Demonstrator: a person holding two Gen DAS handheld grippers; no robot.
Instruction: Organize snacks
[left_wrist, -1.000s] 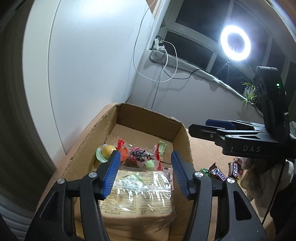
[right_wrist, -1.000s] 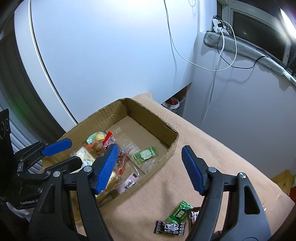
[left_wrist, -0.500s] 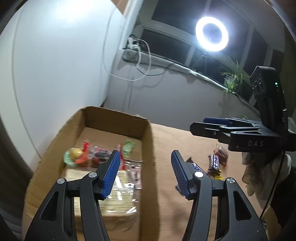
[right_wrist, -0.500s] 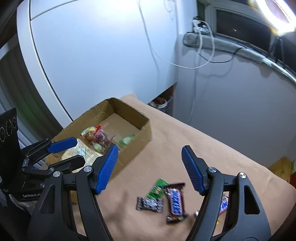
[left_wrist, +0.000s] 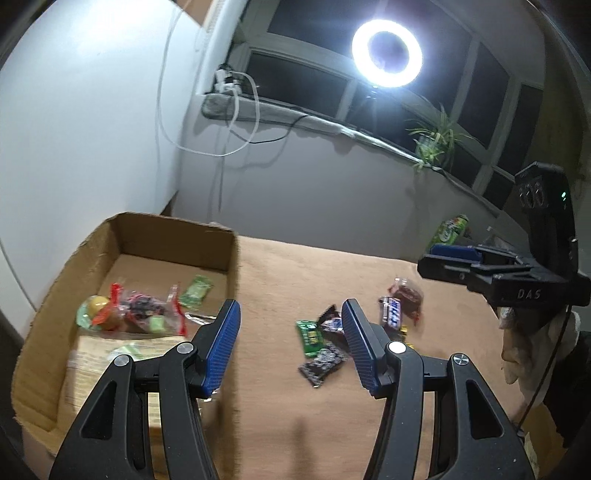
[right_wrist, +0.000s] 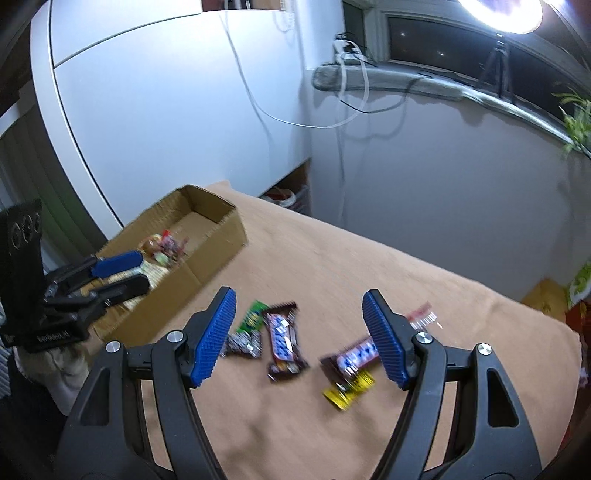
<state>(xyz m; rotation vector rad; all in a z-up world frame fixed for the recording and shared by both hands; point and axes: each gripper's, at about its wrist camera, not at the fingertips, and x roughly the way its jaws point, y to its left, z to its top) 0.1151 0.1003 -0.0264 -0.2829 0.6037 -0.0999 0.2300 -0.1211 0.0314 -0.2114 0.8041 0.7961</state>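
Note:
A cardboard box (left_wrist: 177, 232) (right_wrist: 221, 229) sits at the left of a tan cloth and holds several wrapped sweets (left_wrist: 140, 306) and a clear packet of biscuits (left_wrist: 92, 358). Loose on the cloth lie a green packet (left_wrist: 309, 335) (right_wrist: 253, 315), a dark wrapped sweet (left_wrist: 323, 363) (right_wrist: 240, 343), two chocolate bars (right_wrist: 282, 339) (right_wrist: 358, 358), a yellow wrapper (right_wrist: 349, 389) and a red-ended clear sweet (right_wrist: 421, 314). My left gripper (left_wrist: 291, 343) hangs open and empty by the box's right wall. Above the loose snacks, my right gripper (right_wrist: 299, 332) is open and empty.
The tan cloth (right_wrist: 369, 266) covers the table up to a white wall and cabinet (right_wrist: 166, 92). A ring light (left_wrist: 386, 53), cables and a potted plant (left_wrist: 434, 136) stand along the window sill. A green bag (left_wrist: 448, 230) lies at the cloth's far right.
Both grippers have swung right, away from the box and toward the loose snacks. The box has slid to the left in both views. Neither opening has changed.

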